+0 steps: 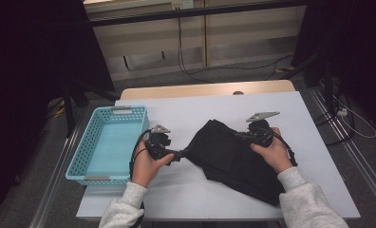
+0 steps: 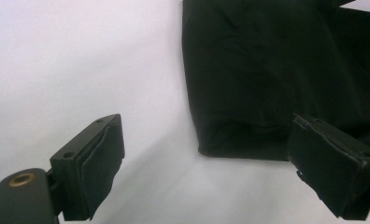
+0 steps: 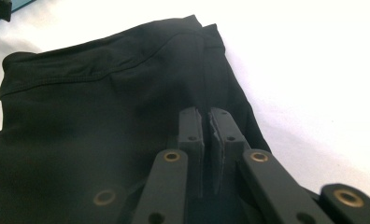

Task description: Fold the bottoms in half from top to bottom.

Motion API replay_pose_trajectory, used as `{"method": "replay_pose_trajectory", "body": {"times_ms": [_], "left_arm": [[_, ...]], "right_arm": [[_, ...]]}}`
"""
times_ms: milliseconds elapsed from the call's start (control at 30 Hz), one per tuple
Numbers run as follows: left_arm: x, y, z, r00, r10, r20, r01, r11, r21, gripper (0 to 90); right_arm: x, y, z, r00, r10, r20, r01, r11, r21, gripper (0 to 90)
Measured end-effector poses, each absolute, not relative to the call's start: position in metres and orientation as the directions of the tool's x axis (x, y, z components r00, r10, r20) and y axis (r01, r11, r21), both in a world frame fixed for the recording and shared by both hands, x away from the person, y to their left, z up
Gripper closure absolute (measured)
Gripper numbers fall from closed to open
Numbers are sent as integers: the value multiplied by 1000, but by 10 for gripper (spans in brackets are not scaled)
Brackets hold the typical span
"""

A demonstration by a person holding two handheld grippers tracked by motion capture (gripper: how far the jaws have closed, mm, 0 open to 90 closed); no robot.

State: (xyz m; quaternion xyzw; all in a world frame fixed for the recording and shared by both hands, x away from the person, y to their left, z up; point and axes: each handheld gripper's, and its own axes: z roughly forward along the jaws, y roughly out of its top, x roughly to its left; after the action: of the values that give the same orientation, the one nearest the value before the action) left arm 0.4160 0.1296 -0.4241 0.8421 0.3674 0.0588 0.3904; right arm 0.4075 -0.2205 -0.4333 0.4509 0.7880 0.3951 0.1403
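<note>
White tabletop (image 1: 176, 107) spreads under a dim room, and the landmark to steer by is the blue basket (image 1: 109, 142) at its left edge. Just to the right of that basket sits the left gripper (image 1: 181, 154), and right of it lies the black garment (image 1: 233, 156), a dark folded heap running diagonally away from the basket, its long axis sloping from the near corner by the left gripper toward the front right of the table.

Look at the left gripper view: the left gripper (image 2: 202, 163) has its jaws spread wide, one on bare white table, the other beside the garment's (image 2: 276, 79) folded corner. The hem sits between them but the pads aren't pressing on it, so nothing is gripped on that side.

On the side of the garment away from the basket, the right gripper (image 1: 240, 135) rests on top of the cloth. In the right gripper view the right gripper (image 3: 206, 126) has its jaws nearly together over the fabric (image 3: 103, 116); whether a pinch of cloth is caught between them I can't tell.

So the call here: the left gripper is the one nearer the basket and already straddles the corner. My read is that closing on that corner comes next, and the garment then has to travel leftward, across the gripper's own position, to reach the basket.
</note>
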Motion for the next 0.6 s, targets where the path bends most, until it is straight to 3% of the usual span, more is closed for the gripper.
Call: {"method": "replay_pose_trajectory", "body": {"times_ms": [600], "left_arm": [[416, 130, -425, 724, 666, -181, 570, -430, 700, 115]], "right_arm": [[406, -223, -432, -552, 822, 140, 604, 279, 746, 847]]}}
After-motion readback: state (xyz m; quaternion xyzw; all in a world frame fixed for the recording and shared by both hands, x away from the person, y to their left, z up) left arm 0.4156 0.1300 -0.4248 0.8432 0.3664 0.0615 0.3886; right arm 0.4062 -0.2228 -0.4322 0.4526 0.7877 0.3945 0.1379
